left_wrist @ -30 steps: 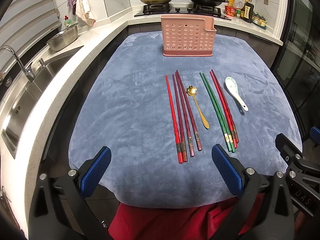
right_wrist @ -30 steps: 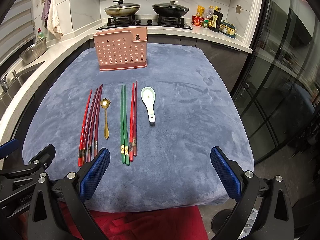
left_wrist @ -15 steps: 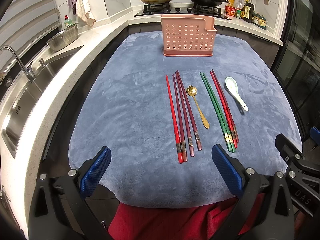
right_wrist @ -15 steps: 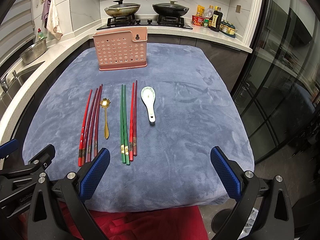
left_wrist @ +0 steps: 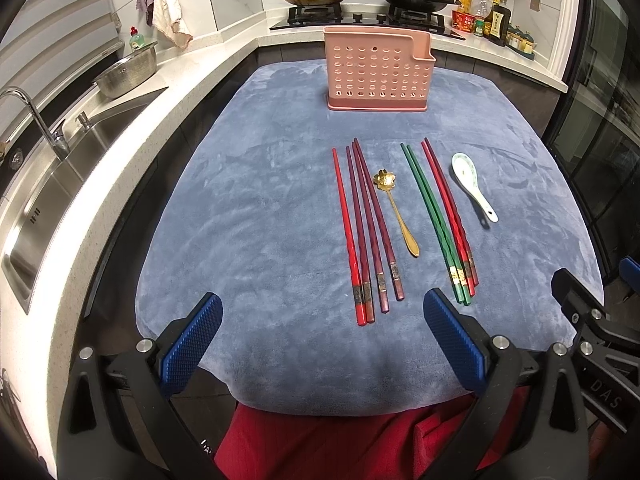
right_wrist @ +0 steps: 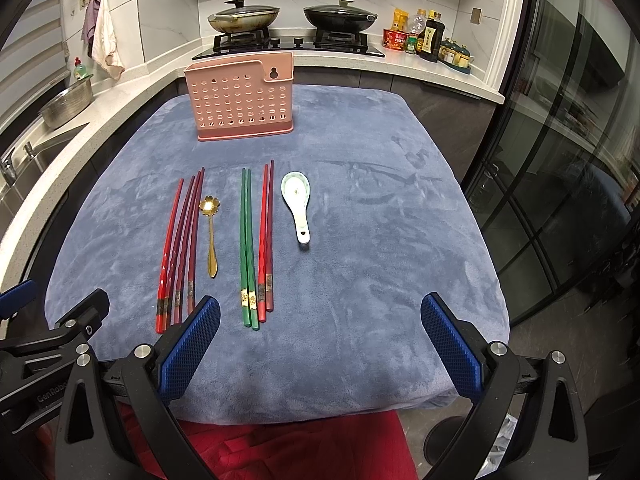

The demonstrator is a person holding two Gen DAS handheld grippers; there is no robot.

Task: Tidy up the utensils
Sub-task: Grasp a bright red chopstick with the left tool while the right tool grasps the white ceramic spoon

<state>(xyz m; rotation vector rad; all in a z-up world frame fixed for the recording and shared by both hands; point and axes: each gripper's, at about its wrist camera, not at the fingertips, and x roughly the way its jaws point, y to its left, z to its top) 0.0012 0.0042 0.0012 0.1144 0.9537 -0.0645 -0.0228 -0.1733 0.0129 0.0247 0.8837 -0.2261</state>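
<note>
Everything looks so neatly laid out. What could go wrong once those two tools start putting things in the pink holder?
Chopsticks lie packed side by side on the soft cloth, so an open tool may pinch several at once or nudge a neighbour askew. The gold spoon sits close between two bundles, leaving little room for fingers. The holder stands upright and light-looking at the far end; a long chopstick pushed against its rim might tip it.

Blue cloth lies bare left of the red chopsticks and right of the white spoon. Utensils sit in close rows mid-cloth: gold spoon between red set and green-red chopsticks. Pink holder stands upright at far edge, bare cloth before it.
</note>
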